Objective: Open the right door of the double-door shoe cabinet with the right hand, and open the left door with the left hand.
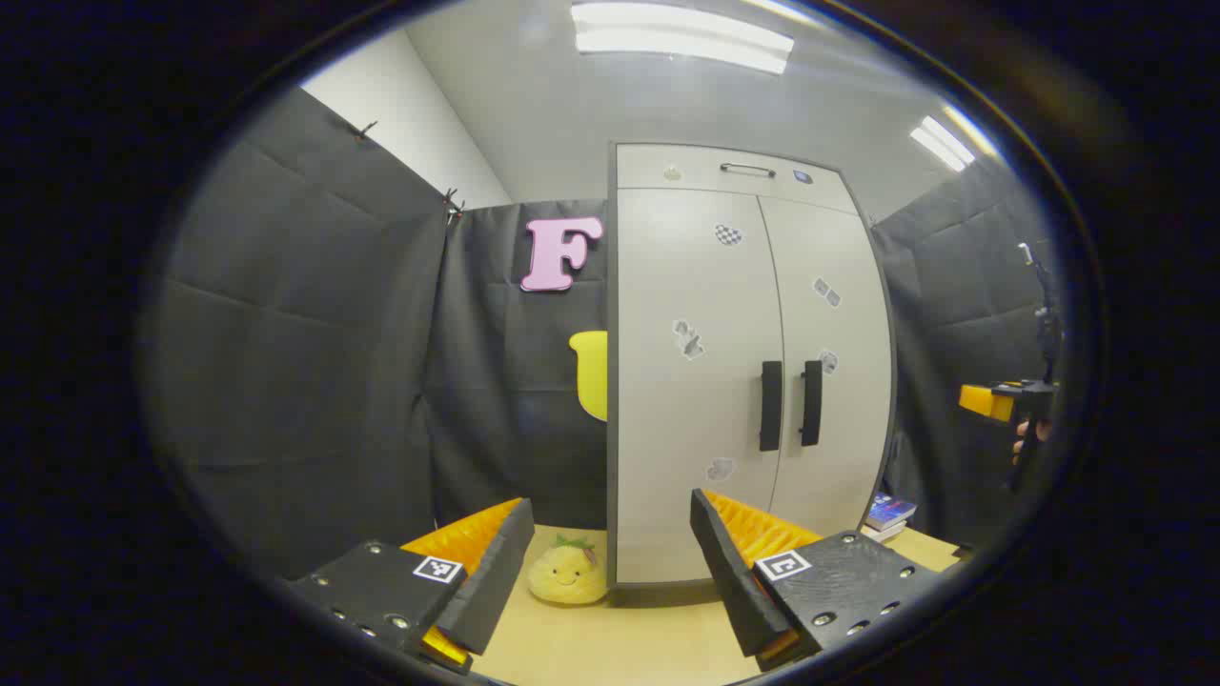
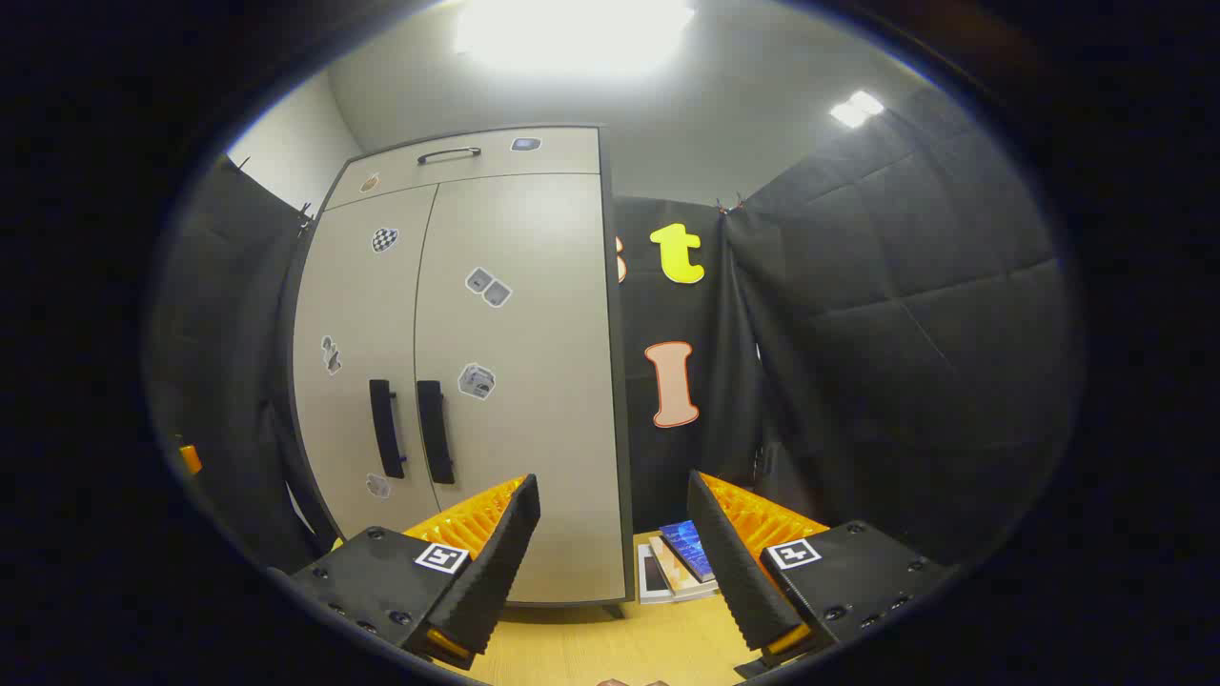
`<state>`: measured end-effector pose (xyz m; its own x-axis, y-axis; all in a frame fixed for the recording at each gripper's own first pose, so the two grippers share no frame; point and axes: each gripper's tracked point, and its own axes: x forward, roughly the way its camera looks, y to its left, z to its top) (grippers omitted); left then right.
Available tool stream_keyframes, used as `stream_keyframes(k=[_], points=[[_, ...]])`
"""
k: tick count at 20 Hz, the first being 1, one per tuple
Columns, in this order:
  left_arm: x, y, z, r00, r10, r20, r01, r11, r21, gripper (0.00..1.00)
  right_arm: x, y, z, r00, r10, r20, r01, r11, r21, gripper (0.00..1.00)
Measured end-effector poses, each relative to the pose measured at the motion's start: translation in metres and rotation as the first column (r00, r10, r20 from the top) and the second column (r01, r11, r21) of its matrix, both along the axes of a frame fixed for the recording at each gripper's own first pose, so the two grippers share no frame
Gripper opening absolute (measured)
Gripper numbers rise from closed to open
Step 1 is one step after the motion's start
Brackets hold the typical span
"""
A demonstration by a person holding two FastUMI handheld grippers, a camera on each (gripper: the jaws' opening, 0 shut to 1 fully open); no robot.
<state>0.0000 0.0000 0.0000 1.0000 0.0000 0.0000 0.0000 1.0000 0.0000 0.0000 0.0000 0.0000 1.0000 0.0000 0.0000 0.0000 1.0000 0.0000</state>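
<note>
Our left tool (image 1: 610,562) has two black wedge-shaped fingers with ribbed orange backs. Each finger sits on a flat black block studded with silver screws and marked with a small black-and-white square tag. Our right tool (image 2: 615,557) is built the same way: black pads, orange ribbing, screwed black blocks, one square tag per side. In the left gripper view, the right tool shows orange and black.

bright ceiling lights (image 1: 681,36) | glare in right gripper view | fisheye edges bent | focus sharp
</note>
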Motion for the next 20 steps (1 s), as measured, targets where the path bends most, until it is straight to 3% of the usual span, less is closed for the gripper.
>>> stream_keyframes(k=[10, 20], points=[[0.009, -0.009, -0.021, 1.000, -0.015, -0.022, 0.014, 0.999, -0.046, 0.95, -0.011, 0.046, -0.006, 0.993, 0.116, -0.035, -0.117, 0.992, -0.042, 0.98], [0.011, -0.009, -0.024, 1.000, -0.007, -0.022, 0.006, 0.999, -0.044, 0.95, -0.007, 0.062, -0.005, 0.987, 0.145, -0.070, -0.146, 0.989, -0.016, 0.98]])
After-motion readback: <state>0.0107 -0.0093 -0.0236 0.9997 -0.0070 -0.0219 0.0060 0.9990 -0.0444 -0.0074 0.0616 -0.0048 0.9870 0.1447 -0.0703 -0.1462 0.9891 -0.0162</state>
